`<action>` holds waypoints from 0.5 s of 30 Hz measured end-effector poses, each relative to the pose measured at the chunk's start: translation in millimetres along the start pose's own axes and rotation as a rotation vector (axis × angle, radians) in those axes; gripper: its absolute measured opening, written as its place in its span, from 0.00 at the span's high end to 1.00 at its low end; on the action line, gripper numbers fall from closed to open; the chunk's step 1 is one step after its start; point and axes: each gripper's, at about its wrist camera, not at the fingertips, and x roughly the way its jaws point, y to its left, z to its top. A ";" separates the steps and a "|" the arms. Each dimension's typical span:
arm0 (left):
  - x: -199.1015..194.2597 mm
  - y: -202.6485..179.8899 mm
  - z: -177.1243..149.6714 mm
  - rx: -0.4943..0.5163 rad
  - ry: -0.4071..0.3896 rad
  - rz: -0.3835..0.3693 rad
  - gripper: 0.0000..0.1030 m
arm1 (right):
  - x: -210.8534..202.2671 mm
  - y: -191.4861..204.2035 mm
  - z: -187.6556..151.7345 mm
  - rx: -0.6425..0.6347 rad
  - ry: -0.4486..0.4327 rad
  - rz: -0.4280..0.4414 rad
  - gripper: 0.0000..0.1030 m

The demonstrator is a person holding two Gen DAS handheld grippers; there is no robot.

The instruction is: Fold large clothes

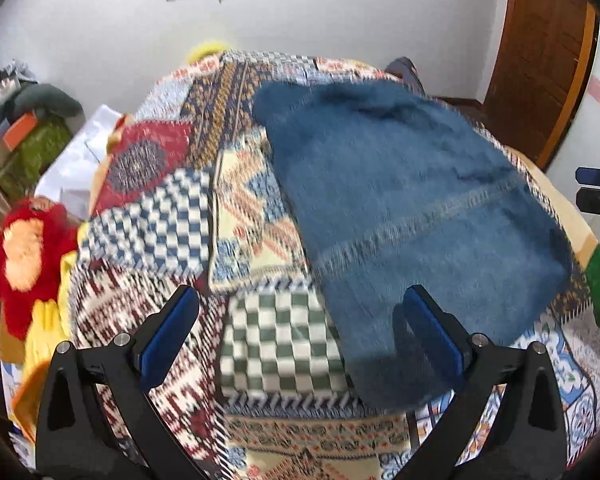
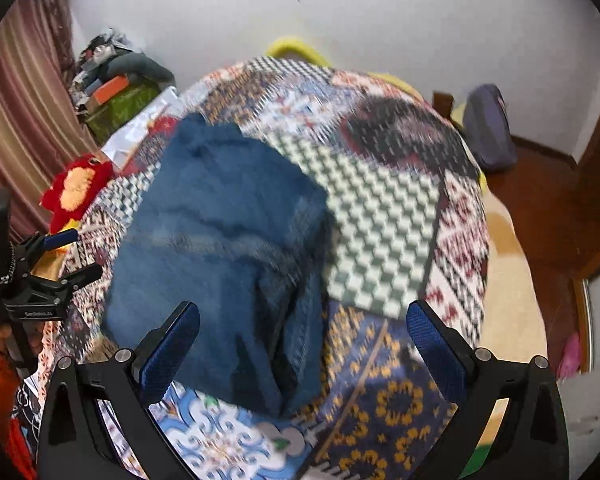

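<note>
From the left wrist, the left gripper (image 1: pixel 300 332) has its jaws wide apart with nothing between them; the folded blue garment (image 1: pixel 404 208) lies on the patchwork bedspread (image 1: pixel 260 340), ahead and to the right, its near corner reaching under the right-hand finger (image 1: pixel 432 332); a red plush toy (image 1: pixel 24 248) sits at the bed's left edge; the other gripper's tip pokes in at far right.

From the right wrist, the right gripper (image 2: pixel 302 344) also stands open and empty; the blue garment (image 2: pixel 220 264) lies ahead-left, its near edge just past the left-hand finger (image 2: pixel 168 352); the left gripper (image 2: pixel 60 256) shows at far left, beside the cloth, apart from it.
</note>
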 end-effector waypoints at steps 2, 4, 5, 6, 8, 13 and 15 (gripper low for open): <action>-1.5 1.8 12.3 0.003 -0.027 0.001 0.00 | 2.4 7.7 14.5 -0.020 -0.018 0.013 0.00; -0.6 0.5 27.0 0.017 -0.058 0.009 0.00 | 9.1 14.3 25.6 -0.036 -0.026 0.021 0.00; 0.1 -1.1 34.9 0.026 -0.073 0.015 0.00 | 14.3 18.5 33.0 -0.046 -0.027 0.026 0.00; 1.1 -3.2 41.7 0.034 -0.085 0.018 0.00 | 19.3 21.4 37.9 -0.053 -0.026 0.028 0.00; 8.6 -6.4 56.3 0.052 -0.103 0.020 0.00 | 35.3 27.1 50.1 -0.067 -0.020 0.026 0.00; 34.6 -15.7 83.1 0.045 -0.093 0.016 0.00 | 76.9 27.6 70.3 -0.049 0.020 0.031 0.00; 47.8 -16.9 90.8 0.024 -0.085 -0.010 0.00 | 95.8 22.2 78.4 -0.018 0.043 0.021 0.00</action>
